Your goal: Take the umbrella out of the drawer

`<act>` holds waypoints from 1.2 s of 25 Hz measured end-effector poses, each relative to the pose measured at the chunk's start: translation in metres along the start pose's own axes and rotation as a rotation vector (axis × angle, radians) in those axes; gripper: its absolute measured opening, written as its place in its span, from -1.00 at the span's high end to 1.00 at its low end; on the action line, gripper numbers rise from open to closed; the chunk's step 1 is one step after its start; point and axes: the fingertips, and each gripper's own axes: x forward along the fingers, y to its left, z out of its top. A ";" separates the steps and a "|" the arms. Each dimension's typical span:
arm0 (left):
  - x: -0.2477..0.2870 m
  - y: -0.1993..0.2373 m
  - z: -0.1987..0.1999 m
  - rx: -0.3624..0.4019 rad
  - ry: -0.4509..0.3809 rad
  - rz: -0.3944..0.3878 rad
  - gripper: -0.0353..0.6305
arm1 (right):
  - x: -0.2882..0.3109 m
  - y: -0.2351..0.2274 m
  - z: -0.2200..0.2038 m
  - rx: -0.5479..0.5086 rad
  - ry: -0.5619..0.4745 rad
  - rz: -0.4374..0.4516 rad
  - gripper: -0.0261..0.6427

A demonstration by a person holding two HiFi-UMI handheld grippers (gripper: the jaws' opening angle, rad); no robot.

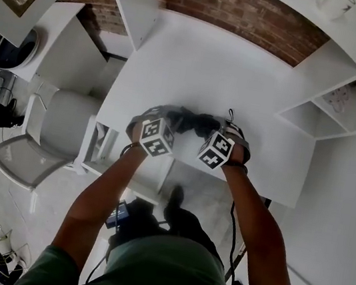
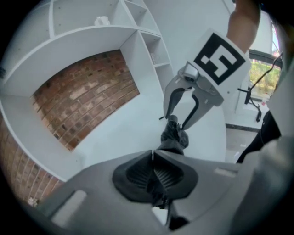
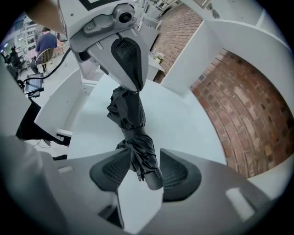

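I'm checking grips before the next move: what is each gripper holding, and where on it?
Both hold the folded black umbrella: the left gripper pinches one end, the right gripper clasps the opposite, capped end.

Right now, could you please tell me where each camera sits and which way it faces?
Head view: on the person's head, facing steeply down at the desk; both forearms, left claw and right claw show.
Left gripper view: on the left claw, facing the brick wall; its jaws are shut on the umbrella.
Right gripper view: on the right claw, facing the left claw; its jaws grip the umbrella.
Shared: the umbrella, in all three.
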 end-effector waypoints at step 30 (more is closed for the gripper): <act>-0.422 0.067 0.110 -0.282 -0.700 0.420 0.88 | -0.425 -0.043 0.195 0.431 -1.006 -0.133 0.91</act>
